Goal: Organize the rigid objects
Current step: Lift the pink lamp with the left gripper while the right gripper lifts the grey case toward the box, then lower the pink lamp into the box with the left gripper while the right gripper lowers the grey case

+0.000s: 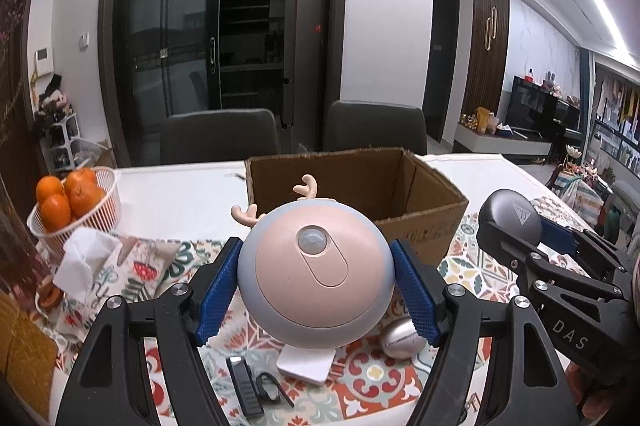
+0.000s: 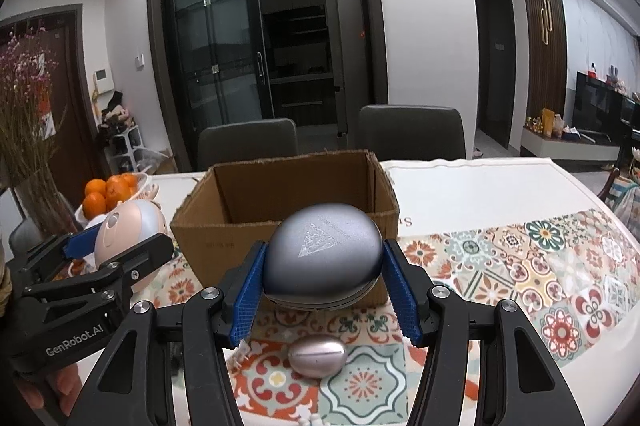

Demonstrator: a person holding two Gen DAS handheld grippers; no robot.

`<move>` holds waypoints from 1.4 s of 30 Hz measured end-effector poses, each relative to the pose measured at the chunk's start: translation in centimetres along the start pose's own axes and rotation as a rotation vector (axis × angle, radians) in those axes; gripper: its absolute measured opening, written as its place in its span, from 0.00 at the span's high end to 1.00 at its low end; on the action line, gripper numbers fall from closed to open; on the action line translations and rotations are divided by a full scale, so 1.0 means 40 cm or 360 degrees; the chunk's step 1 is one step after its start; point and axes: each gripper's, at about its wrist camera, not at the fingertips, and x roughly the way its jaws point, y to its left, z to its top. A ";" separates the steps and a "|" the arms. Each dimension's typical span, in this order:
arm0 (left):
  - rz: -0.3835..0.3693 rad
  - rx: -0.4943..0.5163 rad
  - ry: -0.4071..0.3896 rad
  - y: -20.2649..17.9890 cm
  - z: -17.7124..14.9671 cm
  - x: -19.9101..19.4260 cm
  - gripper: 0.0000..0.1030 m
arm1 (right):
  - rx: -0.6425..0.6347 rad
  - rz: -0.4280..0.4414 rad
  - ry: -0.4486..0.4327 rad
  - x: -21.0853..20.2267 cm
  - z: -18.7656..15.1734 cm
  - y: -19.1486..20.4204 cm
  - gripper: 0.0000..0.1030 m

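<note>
My left gripper (image 1: pixel 316 290) is shut on a round pink and blue night light (image 1: pixel 314 270) with small antlers, held above the patterned mat in front of the open cardboard box (image 1: pixel 424 222). My right gripper (image 2: pixel 324 286) is shut on a dark grey egg-shaped case (image 2: pixel 322 256), held just before the same box (image 2: pixel 208 238). Each gripper shows in the other view: the right one (image 1: pixel 516 226) at the right, the left one (image 2: pixel 108 246) at the left. A silver-pink egg-shaped case (image 2: pixel 318 356) lies on the mat below.
A white square block (image 1: pixel 306 364), a black remote-like bar (image 1: pixel 244 392) and a black clip (image 1: pixel 272 388) lie on the patterned mat (image 2: pixel 540 282). A white basket of oranges (image 1: pixel 68 205) and a tissue pack (image 1: pixel 86 262) stand at the left. Two chairs (image 2: pixel 412 133) stand behind the table.
</note>
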 end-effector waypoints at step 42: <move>0.0015 0.0026 0.0169 0.028 0.185 0.212 0.28 | -0.0088 0.0029 -0.0024 0.168 0.171 0.008 0.44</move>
